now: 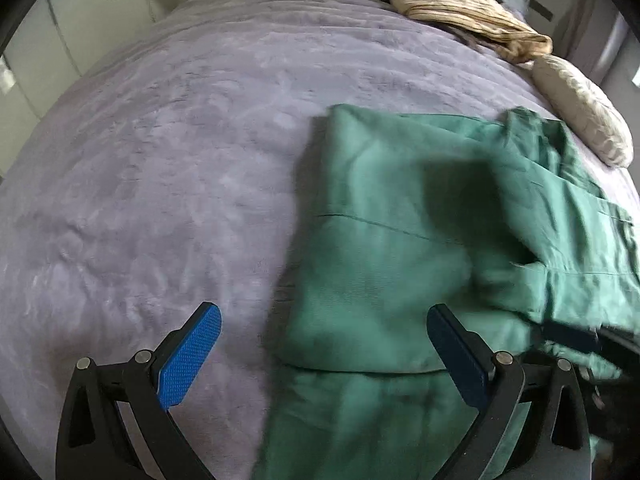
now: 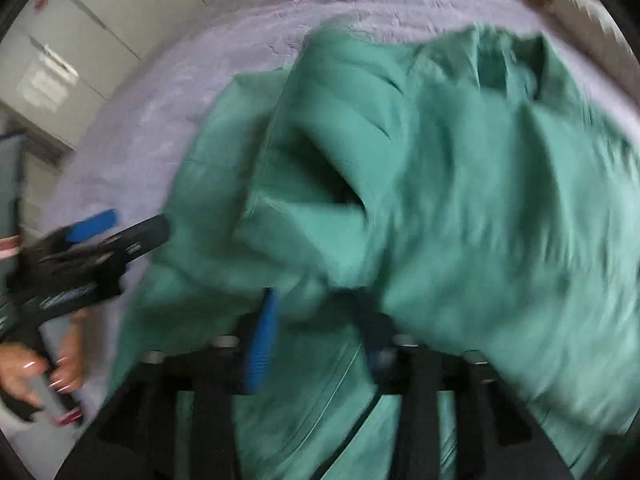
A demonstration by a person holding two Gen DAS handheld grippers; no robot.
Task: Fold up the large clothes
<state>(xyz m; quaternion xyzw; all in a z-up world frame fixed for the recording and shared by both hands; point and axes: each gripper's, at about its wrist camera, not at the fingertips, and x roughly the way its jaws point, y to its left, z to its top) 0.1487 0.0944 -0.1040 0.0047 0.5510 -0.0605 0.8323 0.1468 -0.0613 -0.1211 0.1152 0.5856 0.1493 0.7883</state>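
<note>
Green garment (image 1: pixel 400 208): large, lying on the lilac bed (image 1: pixel 160 160), part-folded, one flap doubled over the body, apparently to halve its width.

Right tongs (image 2: pixel 320 336): parted over bunched cloth near the fold; pads look clear of it, though blur hinders certainty.

Left tongs (image 1: pixel 324 356): released, spread across the garment's left edge, nothing gripped.

Left view alone shows a tan striped garment (image 1: pixel 460 12) and a pillow (image 1: pixel 584 112); right view alone shows the person's hand (image 2: pixel 36 372).
</note>
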